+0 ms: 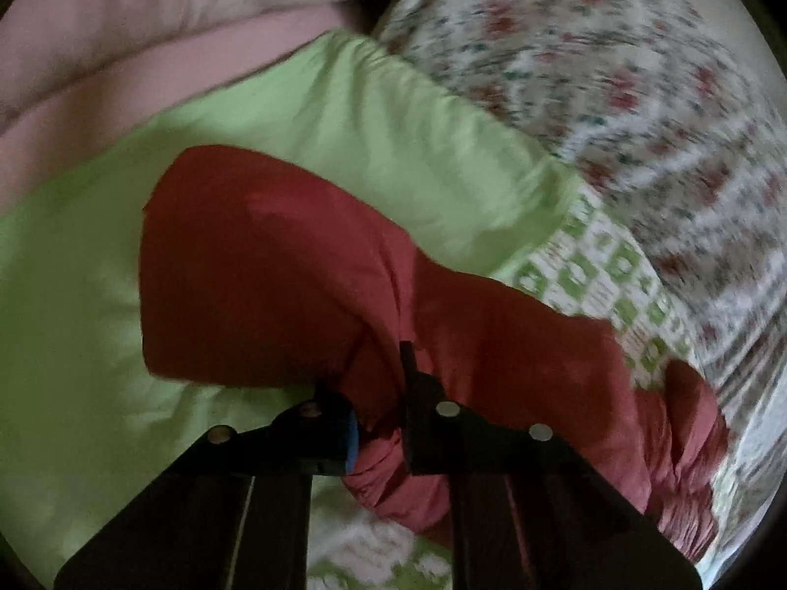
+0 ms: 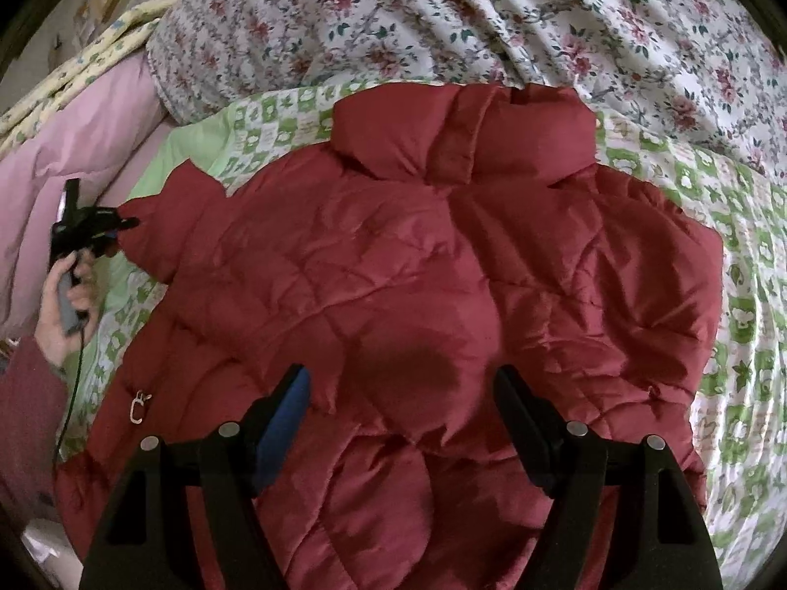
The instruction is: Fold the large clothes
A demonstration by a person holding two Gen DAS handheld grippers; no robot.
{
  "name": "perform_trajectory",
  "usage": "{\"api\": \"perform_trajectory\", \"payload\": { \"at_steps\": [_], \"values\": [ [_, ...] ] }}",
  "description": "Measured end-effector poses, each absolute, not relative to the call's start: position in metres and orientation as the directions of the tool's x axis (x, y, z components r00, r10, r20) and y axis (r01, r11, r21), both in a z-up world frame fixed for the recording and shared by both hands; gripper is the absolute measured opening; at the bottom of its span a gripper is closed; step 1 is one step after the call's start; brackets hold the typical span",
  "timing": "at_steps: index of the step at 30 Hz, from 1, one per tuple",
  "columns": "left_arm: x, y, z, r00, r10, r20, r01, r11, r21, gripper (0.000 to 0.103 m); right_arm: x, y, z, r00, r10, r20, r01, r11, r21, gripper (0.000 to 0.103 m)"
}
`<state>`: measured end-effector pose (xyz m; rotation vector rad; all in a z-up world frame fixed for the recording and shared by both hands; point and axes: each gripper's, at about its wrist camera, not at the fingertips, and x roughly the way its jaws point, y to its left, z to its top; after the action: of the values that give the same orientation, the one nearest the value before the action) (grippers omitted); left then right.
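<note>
A dark red quilted puffer jacket (image 2: 442, 265) lies spread on the bed, collar at the far side. One sleeve (image 1: 275, 265) runs out over the green sheet. My left gripper (image 1: 376, 383) is shut on that sleeve's gathered cuff, with red fabric bunched between its fingers. The right wrist view shows the same left gripper (image 2: 105, 231) at the far left, held by a hand (image 2: 64, 305) and pinching the sleeve end. My right gripper (image 2: 403, 373) hovers open over the jacket's lower back, its fingers wide apart with only flat fabric beneath them.
The jacket rests on a green-and-white patterned sheet (image 2: 738, 324). A floral quilt (image 2: 492, 14) is heaped beyond the collar. Pink bedding (image 2: 83, 147) and a plain green cover (image 1: 344, 113) lie to the left. A thin cable (image 2: 74, 373) hangs from the left handle.
</note>
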<state>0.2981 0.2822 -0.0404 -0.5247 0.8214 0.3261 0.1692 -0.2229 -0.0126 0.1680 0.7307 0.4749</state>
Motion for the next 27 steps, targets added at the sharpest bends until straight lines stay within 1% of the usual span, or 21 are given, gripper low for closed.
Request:
{"api": "perform_trajectory", "payload": {
  "at_steps": [4, 9, 13, 17, 21, 23, 27],
  "values": [
    [0.290, 0.250, -0.015, 0.671, 0.109, -0.733, -0.404, 0.883, -0.238, 0.010, 0.168, -0.227, -0.013, 0.646, 0.474, -0.598, -0.352, 0.880, 0.318, 0.078],
    [0.284, 0.176, 0.010, 0.693, 0.186, -0.697, -0.269, 0.963, -0.011, 0.009, 0.169, -0.236, -0.012, 0.655, 0.476, -0.586, -0.334, 0.879, 0.341, 0.078],
    [0.273, 0.125, 0.018, 0.722, 0.170, -0.670, -0.164, 0.984, 0.074, 0.009, 0.166, -0.246, -0.010, 0.666, 0.472, -0.578, -0.315, 0.880, 0.355, 0.078],
    [0.263, 0.086, 0.027, 0.746, 0.109, -0.657, -0.070, 0.994, 0.086, 0.008, 0.162, -0.263, -0.009, 0.677, 0.466, -0.570, -0.295, 0.881, 0.369, 0.078],
    [0.255, 0.047, 0.037, 0.756, -0.012, -0.654, 0.053, 0.998, 0.043, 0.008, 0.159, -0.280, -0.008, 0.687, 0.465, -0.558, -0.272, 0.877, 0.395, 0.078],
    [0.249, 0.027, 0.041, 0.760, -0.053, -0.648, 0.100, 0.994, 0.037, 0.008, 0.157, -0.288, -0.007, 0.693, 0.462, -0.553, -0.261, 0.876, 0.405, 0.078],
    [0.245, -0.011, 0.040, 0.736, -0.170, -0.656, 0.216, 0.976, -0.011, 0.008, 0.155, -0.301, -0.008, 0.700, 0.464, -0.543, -0.244, 0.870, 0.429, 0.078]
  ]
}}
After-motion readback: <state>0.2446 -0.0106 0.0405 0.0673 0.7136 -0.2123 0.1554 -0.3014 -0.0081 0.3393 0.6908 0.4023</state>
